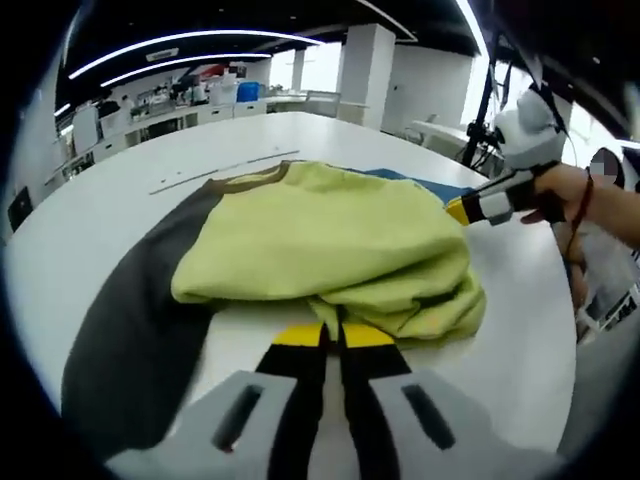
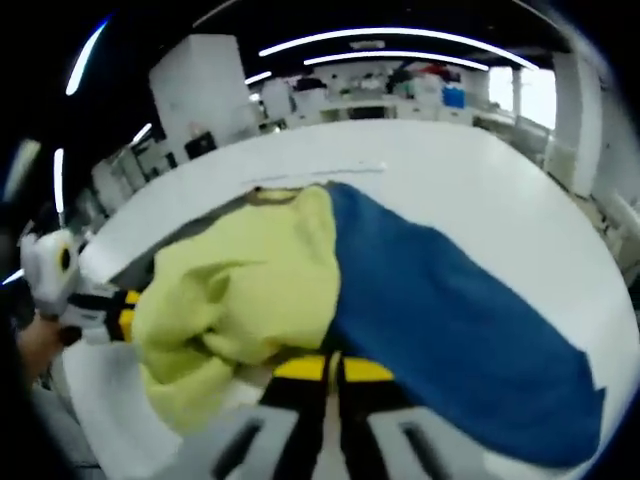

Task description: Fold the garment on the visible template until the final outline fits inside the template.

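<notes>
- pinching the near hem of the yellow-green sweatshirt (image 1: 330, 245), the left gripper (image 1: 335, 335) has its jaws pressed together on soft, bunched knit.
- the right gripper (image 2: 332, 368) likewise grips the opposite edge, so the garment lies between both.
- beyond, grey sleeve (image 1: 130, 330) and blue sleeve (image 2: 450, 320) spread flat on the white table (image 1: 290, 135); no template outline is discernible.

We are counting one garment (image 1: 330, 240) in yellow-green, dark grey and blue, lying just ahead of two grippers, left (image 1: 334, 335) and right (image 2: 332, 368), on one white table (image 1: 120, 190).
</notes>
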